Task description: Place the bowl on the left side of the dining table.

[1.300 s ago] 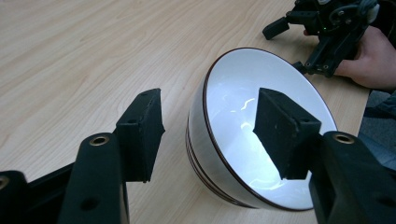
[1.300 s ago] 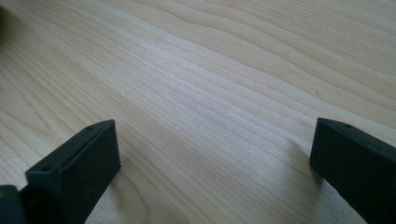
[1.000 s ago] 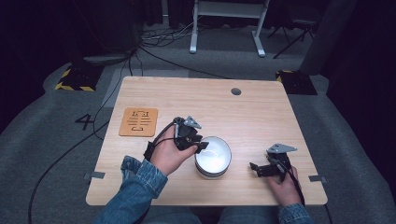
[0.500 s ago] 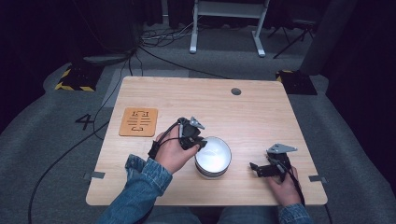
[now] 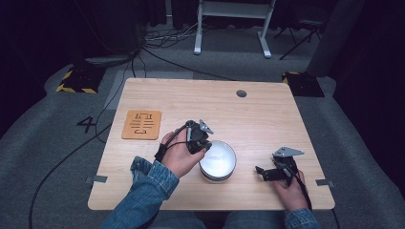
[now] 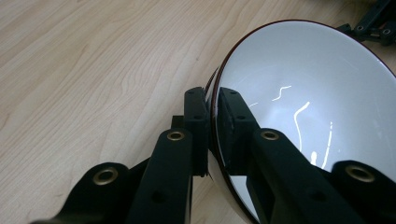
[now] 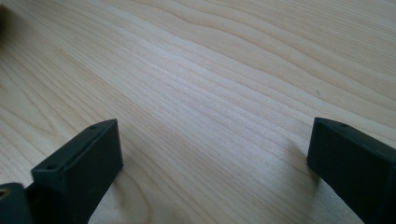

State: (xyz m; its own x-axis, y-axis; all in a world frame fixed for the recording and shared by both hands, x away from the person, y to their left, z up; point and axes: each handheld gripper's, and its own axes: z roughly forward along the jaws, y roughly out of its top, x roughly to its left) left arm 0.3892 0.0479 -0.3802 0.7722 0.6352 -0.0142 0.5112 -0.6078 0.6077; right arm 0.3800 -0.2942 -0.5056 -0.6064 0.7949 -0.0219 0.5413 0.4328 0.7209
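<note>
Table (image 5: 267,119): bare wood | Bowl (image 5: 218,160): white, round, no long axis, mouth up, near front edge | My left gripper (image 6: 212,126): pinched on bowl's rim, one jaw inside | My right gripper (image 7: 210,154): wide, empty, resting apart | Risk: thin glossy rim could slip or tip if lifted.

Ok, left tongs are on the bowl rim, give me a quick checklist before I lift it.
1. Left tongs clamped across the bowl rim, one jaw inside, one outside: ok.
2. Depth of bite: only the rim edge is held, bowl may tip: not ok.
3. Bowl contents: inside looks empty: ok.
4. Right tongs open and apart from the bowl, on the table: ok.
5. Orange mat well away from the bowl: ok.
6. Bowl weight: cannot tell.
</note>
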